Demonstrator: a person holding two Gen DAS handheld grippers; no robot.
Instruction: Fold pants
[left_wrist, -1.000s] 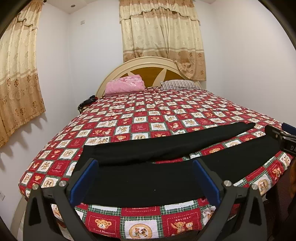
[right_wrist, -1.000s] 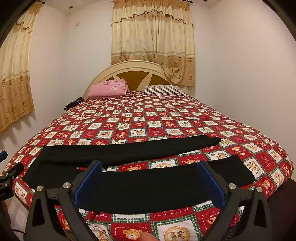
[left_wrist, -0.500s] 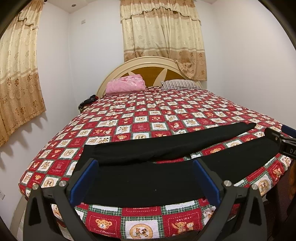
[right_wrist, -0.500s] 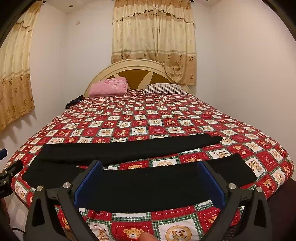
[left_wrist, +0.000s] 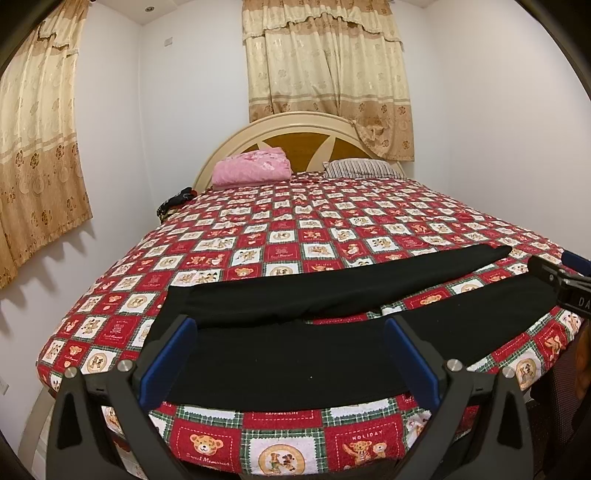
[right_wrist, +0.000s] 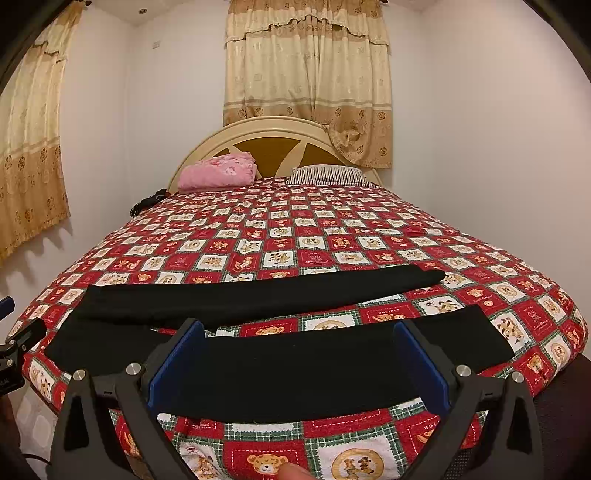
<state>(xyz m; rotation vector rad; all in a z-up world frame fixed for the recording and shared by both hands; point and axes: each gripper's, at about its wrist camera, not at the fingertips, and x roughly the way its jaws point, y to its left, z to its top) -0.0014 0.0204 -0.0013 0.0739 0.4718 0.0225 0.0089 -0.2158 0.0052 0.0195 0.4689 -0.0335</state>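
Your left gripper (left_wrist: 290, 360) has its jaws spread wide with nothing between them, the blue pads (left_wrist: 168, 360) framing the near leg of the black fabric pants (left_wrist: 295, 354) without touching the cloth. Your right gripper (right_wrist: 299, 363) is the same: jaws fully apart, empty, poised over the near leg further toward its cuff end.

The pants lie flat across the foot of the bed, close to its near edge, on the red, white and green teddy-bear patchwork bedspread (left_wrist: 295, 236). The waist end sits to your left; the two legs run to your right and fan apart, a wedge of bedspread showing between them. The far leg ends in a narrow cuff, the near leg in a wider one close to the right corner of the bed.

Further off, a folded pink blanket (left_wrist: 251, 168) and a striped pillow (left_wrist: 358, 168) rest against the cream and brown arched headboard (left_wrist: 295, 129), below beige patterned curtains (left_wrist: 325, 74).
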